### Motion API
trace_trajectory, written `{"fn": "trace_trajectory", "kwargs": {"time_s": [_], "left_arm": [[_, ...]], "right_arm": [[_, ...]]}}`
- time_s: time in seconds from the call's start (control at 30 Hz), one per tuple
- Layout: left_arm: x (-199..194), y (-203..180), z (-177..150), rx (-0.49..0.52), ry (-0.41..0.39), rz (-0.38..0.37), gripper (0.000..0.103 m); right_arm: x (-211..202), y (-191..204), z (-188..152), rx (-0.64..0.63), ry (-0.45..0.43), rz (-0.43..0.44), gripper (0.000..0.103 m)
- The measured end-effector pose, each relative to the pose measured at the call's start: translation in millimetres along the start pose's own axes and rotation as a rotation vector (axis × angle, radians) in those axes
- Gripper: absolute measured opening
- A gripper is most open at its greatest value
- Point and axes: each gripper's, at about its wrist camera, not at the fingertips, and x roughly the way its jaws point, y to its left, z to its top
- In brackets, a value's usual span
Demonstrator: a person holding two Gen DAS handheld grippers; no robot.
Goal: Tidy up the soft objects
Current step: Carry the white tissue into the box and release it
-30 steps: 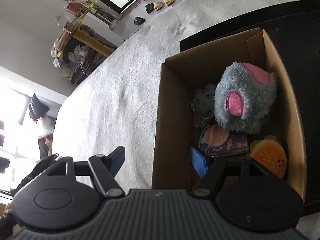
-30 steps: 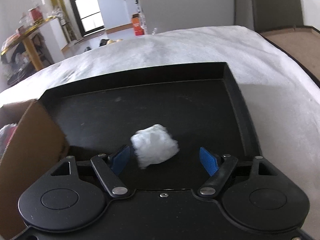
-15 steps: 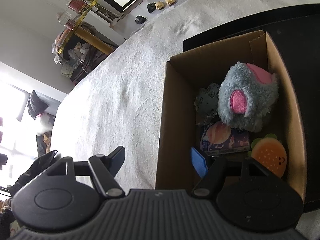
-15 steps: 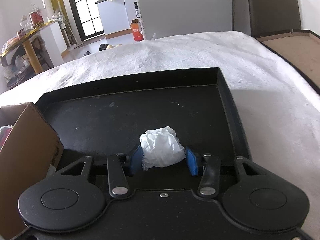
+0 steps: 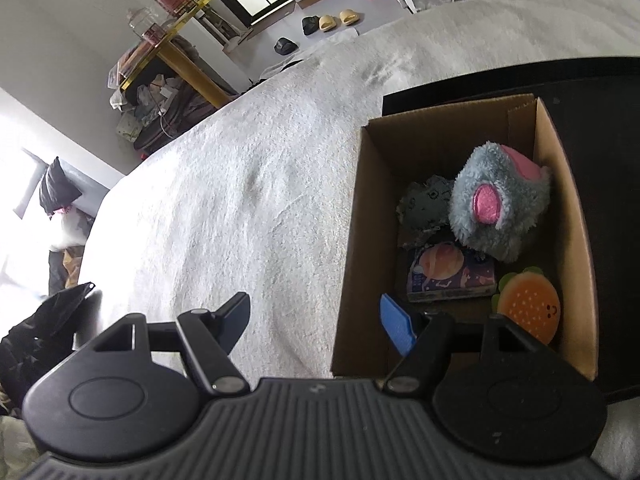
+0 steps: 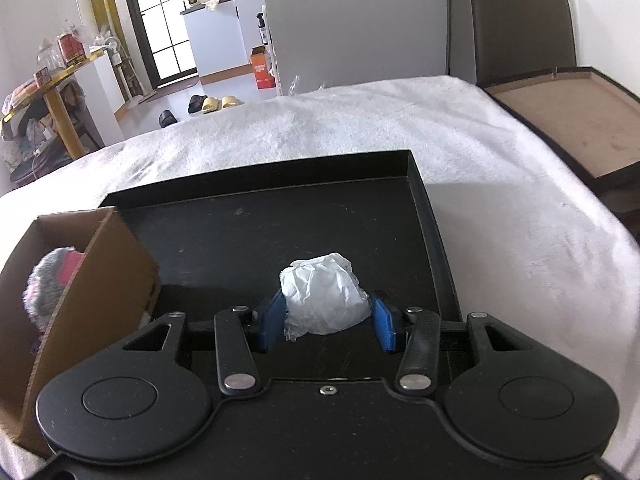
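A cardboard box stands on a black tray on a white-covered bed. It holds a grey and pink plush, a grey-green cloth, a printed pack and an orange burger toy. My left gripper is open and empty, straddling the box's near left wall. My right gripper is shut on a crumpled white wad, held above the tray right of the box.
The white bedcover spreads to the left of the box. A brown board in a dark frame lies at the bed's right. Slippers, a yellow-legged table and cabinets stand beyond the bed.
My right gripper closed on the white wad and lifted it off the tray. My left gripper stayed open and drew back a little from the box.
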Motion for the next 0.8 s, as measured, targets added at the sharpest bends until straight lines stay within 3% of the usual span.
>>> {"fn": "trace_trajectory", "kwargs": {"time_s": [0.8], "left_arm": [[4,53,-29,-0.193,-0.028,-0.241,0.07]], "right_arm": [[-62,68,7,-0.081,-0.045,0.011,0.046]]}}
